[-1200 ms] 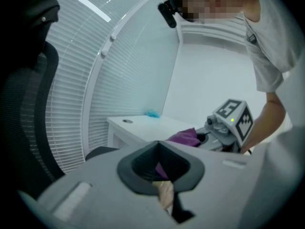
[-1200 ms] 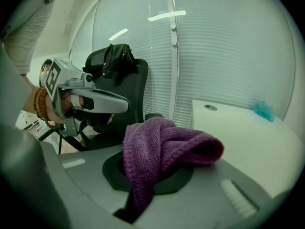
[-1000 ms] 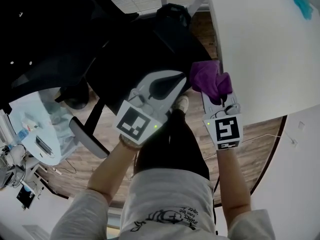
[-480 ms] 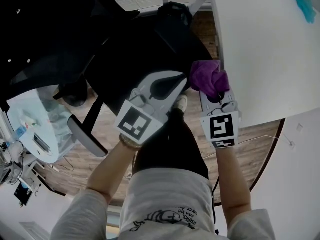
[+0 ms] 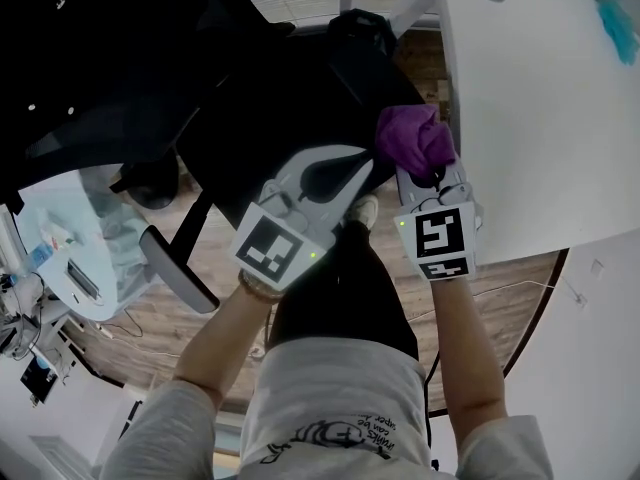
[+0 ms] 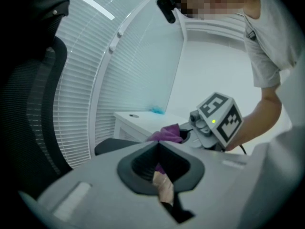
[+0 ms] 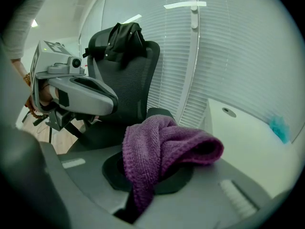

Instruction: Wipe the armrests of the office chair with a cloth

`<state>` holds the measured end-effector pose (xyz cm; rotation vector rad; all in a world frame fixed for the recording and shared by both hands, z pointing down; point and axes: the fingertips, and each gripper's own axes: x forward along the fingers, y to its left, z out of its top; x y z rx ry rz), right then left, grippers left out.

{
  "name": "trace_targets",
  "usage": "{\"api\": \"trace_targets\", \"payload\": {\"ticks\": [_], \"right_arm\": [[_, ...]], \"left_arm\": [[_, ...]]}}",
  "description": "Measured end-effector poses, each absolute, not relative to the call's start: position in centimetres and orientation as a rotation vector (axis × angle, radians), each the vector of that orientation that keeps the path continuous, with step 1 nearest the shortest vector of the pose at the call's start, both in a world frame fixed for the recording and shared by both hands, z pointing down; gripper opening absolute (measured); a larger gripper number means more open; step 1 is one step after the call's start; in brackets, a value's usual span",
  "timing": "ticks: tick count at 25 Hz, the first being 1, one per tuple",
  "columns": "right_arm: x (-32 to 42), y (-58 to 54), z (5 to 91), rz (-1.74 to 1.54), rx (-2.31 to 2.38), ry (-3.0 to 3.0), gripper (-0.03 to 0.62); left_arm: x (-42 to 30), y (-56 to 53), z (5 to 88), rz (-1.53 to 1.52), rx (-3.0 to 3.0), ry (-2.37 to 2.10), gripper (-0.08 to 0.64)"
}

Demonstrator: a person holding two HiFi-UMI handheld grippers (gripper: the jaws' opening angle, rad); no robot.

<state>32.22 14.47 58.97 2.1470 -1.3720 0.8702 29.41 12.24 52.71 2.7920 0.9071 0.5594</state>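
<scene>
The black office chair [image 5: 100,78] fills the head view's upper left, its seat [image 5: 280,98] just beyond both grippers. One armrest [image 5: 178,270] sticks out at lower left; the other armrest [image 7: 159,112] lies past the cloth in the right gripper view. My right gripper [image 5: 425,173] is shut on a bunched purple cloth [image 5: 412,140] [image 7: 162,147], held over the seat's right edge beside the desk. My left gripper [image 5: 360,165] hangs just left of it with its jaws together and nothing between them. From the left gripper view the cloth [image 6: 167,132] shows beyond the jaw tips.
A white desk [image 5: 540,118] runs along the right, with a teal object [image 5: 618,18] at its far corner. A black garment [image 7: 125,37] hangs over the chair's headrest. White blinds stand behind the chair. A small white table [image 5: 70,258] with clutter is at lower left.
My right gripper has carried the purple cloth slightly forward and up, toward the chair's far side. The left gripper has stayed about where it was.
</scene>
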Motion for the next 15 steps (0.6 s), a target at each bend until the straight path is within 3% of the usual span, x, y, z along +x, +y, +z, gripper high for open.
{"api": "trace_targets", "payload": {"ticks": [15], "right_arm": [[35.3, 8.5, 59.9, 0.856, 2.057, -1.428, 0.029]], "left_arm": [[29.4, 9.0, 52.7, 0.564, 2.804, 0.853, 0.002]]}}
